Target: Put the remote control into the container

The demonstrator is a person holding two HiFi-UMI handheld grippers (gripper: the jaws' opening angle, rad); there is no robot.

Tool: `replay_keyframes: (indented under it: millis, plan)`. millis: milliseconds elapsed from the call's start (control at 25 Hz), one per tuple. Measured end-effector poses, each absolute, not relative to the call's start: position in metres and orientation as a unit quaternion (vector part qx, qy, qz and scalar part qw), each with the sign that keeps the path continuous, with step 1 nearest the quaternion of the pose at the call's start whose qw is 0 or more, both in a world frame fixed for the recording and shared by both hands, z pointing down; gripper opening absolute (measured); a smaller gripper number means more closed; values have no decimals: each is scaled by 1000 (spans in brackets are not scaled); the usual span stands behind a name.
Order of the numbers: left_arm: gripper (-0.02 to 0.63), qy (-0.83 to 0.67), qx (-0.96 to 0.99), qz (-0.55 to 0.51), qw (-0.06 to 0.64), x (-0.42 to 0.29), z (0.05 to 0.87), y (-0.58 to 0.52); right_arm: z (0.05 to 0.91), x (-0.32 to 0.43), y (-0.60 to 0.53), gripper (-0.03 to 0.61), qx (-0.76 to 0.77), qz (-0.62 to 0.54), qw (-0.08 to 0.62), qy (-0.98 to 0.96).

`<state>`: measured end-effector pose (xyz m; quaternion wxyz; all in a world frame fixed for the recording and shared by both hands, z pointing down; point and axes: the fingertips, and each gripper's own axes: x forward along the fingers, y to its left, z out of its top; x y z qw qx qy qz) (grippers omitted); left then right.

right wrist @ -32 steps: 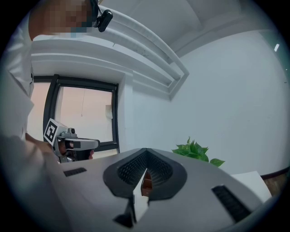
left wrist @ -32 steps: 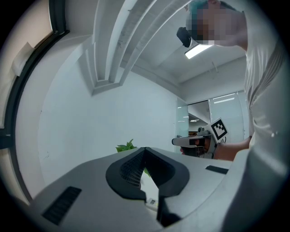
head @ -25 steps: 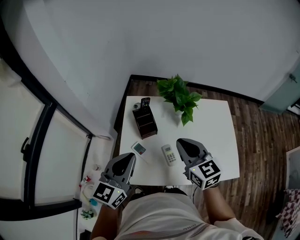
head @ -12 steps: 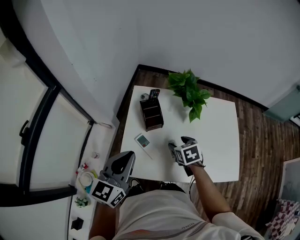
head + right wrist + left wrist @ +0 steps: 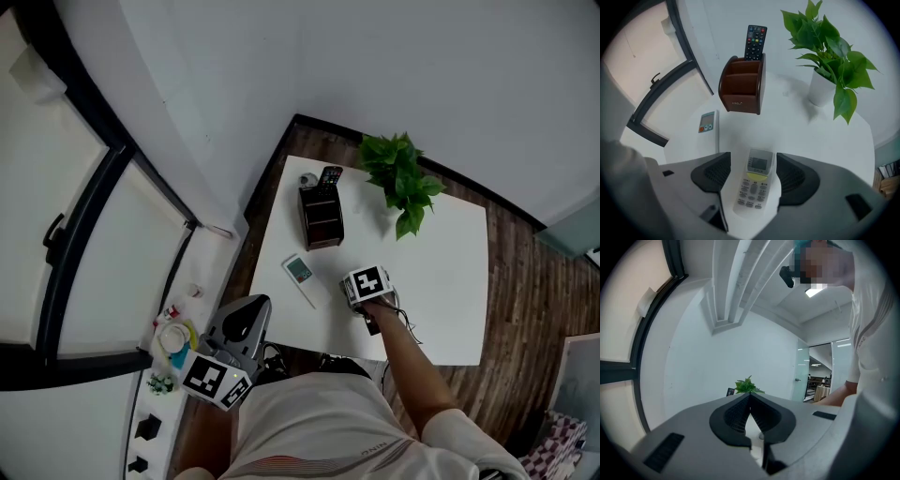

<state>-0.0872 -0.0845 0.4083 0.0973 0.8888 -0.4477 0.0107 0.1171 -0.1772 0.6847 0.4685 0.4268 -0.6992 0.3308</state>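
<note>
The right gripper is held wide over the table, its jaws just opened, and the white remote is seen lying flat between them, ungripped. The container is set well beyond. The left gripper is seen closed, empty.

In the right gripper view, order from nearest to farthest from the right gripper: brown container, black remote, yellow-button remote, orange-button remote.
1. Yellow-button remote, between the jaws, which have just been opening.
2. Orange-button remote, left.
3. Brown container, ahead.
4. Black remote, in its rear compartment.
</note>
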Motion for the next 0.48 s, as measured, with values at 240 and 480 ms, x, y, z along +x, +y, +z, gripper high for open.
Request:
replay_keyframes:
  millis: [240,480]
  plan:
    - [8,-455,885,13,99,-96,410,-81,701,117,-181,290,440,318,483,-687]
    - [8,-458,883,14,100,-100,411,-79,713,126,-179,258,456,328,474,-678]
